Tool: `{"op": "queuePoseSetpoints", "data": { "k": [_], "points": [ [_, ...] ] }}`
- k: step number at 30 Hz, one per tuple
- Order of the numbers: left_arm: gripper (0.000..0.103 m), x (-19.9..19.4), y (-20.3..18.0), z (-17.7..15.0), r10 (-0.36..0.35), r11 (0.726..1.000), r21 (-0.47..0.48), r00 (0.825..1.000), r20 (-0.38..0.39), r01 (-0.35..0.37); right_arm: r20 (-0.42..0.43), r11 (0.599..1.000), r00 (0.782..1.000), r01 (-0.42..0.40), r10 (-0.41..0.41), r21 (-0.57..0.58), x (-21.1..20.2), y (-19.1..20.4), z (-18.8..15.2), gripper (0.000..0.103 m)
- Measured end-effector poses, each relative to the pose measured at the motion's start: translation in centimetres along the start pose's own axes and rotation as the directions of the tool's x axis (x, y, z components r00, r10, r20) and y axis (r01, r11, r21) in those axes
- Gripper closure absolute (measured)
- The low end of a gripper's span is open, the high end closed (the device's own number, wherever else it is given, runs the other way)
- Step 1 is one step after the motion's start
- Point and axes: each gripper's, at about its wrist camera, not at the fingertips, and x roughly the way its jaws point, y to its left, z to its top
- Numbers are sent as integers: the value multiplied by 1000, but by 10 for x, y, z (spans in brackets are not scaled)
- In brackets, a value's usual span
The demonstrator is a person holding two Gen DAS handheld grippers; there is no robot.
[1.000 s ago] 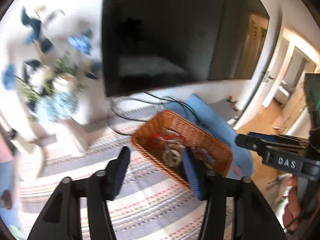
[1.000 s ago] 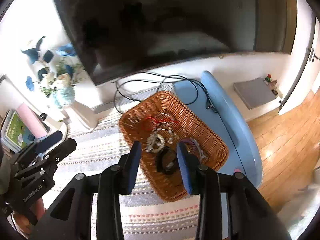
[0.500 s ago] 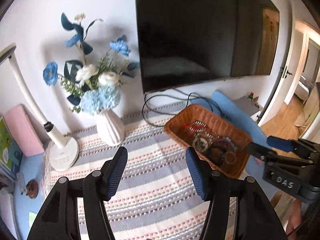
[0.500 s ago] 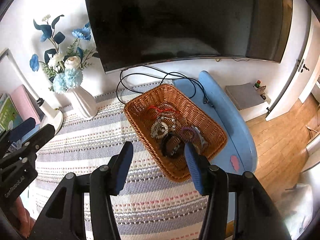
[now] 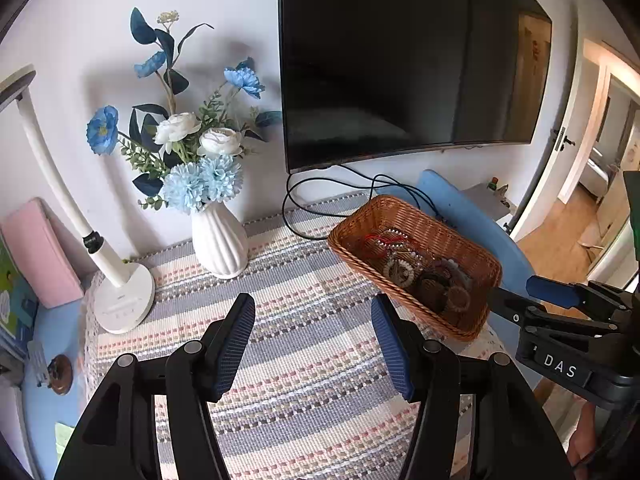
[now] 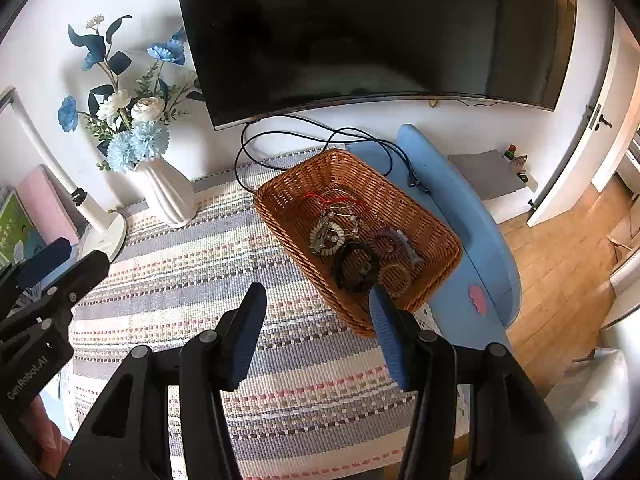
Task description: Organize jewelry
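A brown wicker basket (image 6: 424, 216) lies on the striped mat (image 6: 192, 256), right of the middle. It holds a pile of jewelry: a red cord (image 6: 332, 199), a white bead bracelet (image 6: 326, 238), a black band (image 6: 354, 266) and a purple spiral ring (image 6: 382, 242). My right gripper (image 6: 316, 294) hovers open over the mat, its right finger at the basket's near rim, nothing between the pads. My left gripper (image 5: 312, 302) is open over bare mat, left of the basket (image 5: 420, 216). Each gripper shows at the edge of the other's view: right gripper (image 5: 520, 298), left gripper (image 6: 76, 258).
A white vase of blue and white flowers (image 5: 218, 240) stands at the back left, beside a white lamp base (image 5: 124, 304). A dark screen (image 5: 400, 60) hangs on the wall with black cables (image 6: 288, 136) trailing behind the basket. The blue table edge (image 6: 480, 232) drops off right of the basket.
Both grippers have drawn back and left from the basket, which now sits farther off to the right. The right gripper's jaws stand wider than a second ago.
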Motion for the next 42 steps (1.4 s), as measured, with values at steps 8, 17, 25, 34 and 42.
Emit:
{"op": "queuePoseSetpoints", "data": {
  "k": [8, 17, 25, 34, 42],
  "points": [
    [41, 0, 7, 0, -13, 1000, -2, 1000, -2, 13, -3, 1000, 1000, 12, -12, 13, 0, 3, 0, 47],
    [41, 6, 15, -2, -26, 1000, -17, 999, -21, 25, -19, 1000, 1000, 17, -16, 16, 5, 7, -1, 47],
    [41, 9, 14, -2, -26, 1000, -15, 999, -26, 25, -31, 1000, 999, 18, -18, 9, 11, 11, 1, 47],
    [41, 16, 16, -1, -31, 999, -24, 999, -41, 30, -43, 999, 999, 27, -26, 16, 18, 9, 4, 47],
    [41, 22, 18, 0, -32, 999, -29, 998, -49, 30, -51, 999, 998, 30, -29, 19, 22, 9, 4, 47]
  ]
}}
